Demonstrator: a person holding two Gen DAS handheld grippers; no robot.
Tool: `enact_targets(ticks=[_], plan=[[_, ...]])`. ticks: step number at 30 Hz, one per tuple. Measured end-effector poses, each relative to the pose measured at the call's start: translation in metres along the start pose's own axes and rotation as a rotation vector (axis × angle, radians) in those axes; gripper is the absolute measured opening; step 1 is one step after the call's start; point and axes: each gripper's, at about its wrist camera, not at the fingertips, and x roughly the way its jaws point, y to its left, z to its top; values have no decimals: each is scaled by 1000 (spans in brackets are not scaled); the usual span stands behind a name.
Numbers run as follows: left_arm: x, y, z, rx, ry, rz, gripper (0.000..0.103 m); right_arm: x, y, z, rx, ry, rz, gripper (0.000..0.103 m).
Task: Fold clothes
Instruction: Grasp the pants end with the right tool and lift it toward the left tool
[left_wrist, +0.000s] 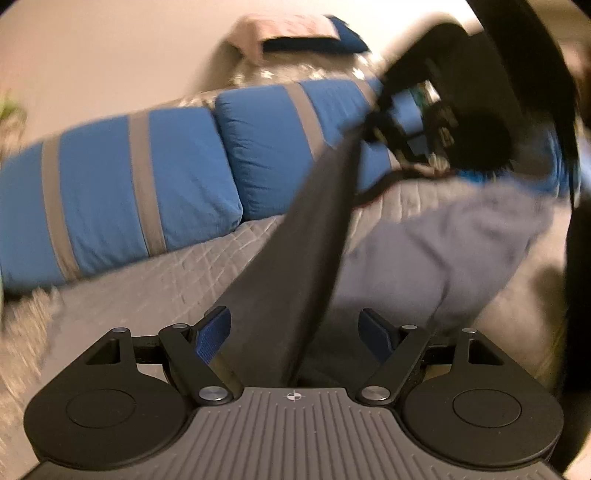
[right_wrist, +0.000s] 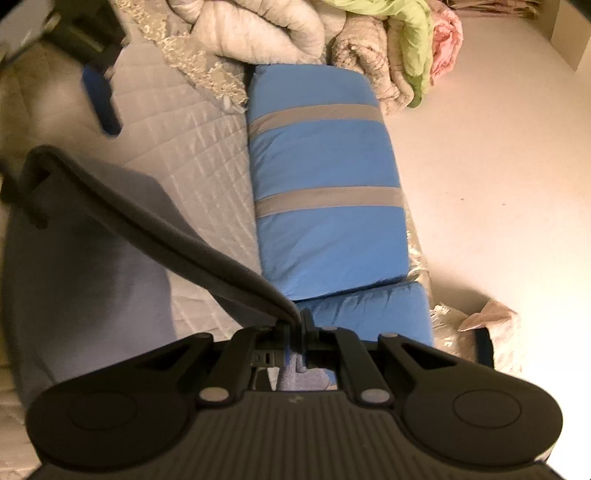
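Observation:
A dark grey garment (left_wrist: 295, 266) is stretched in a taut band between the two grippers above the bed. My left gripper (left_wrist: 293, 315) is open, its blue pads (left_wrist: 214, 336) wide apart; the band passes between them without being pressed. At the upper right of the left wrist view, my right gripper (left_wrist: 373, 125) pinches the band's far end. In the right wrist view my right gripper (right_wrist: 295, 319) is shut on the garment's edge (right_wrist: 166, 229), which runs off to the upper left. A lavender garment (left_wrist: 443, 251) lies flat on the cover, also visible as the lavender garment (right_wrist: 92, 277) beneath the band.
The quilted grey bed cover (right_wrist: 184, 147) carries blue pillows with grey stripes (right_wrist: 325, 166) along its side. Rolled quilts (right_wrist: 258, 33) and a green blanket (right_wrist: 406, 29) are piled at the far end. A dark sleeve (left_wrist: 576, 258) crosses the right edge.

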Motion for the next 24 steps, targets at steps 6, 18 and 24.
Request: enact_targets(ticks=[6, 18, 24], plan=[[28, -14, -4, 11, 78, 172, 75, 0, -7, -5, -7, -2, -25, 12], [19, 8, 12, -69, 51, 330, 75, 0, -14, -35, 37, 35, -56, 11], [30, -25, 2, 229, 184, 384, 77, -1, -14, -41, 49, 28, -78, 11]])
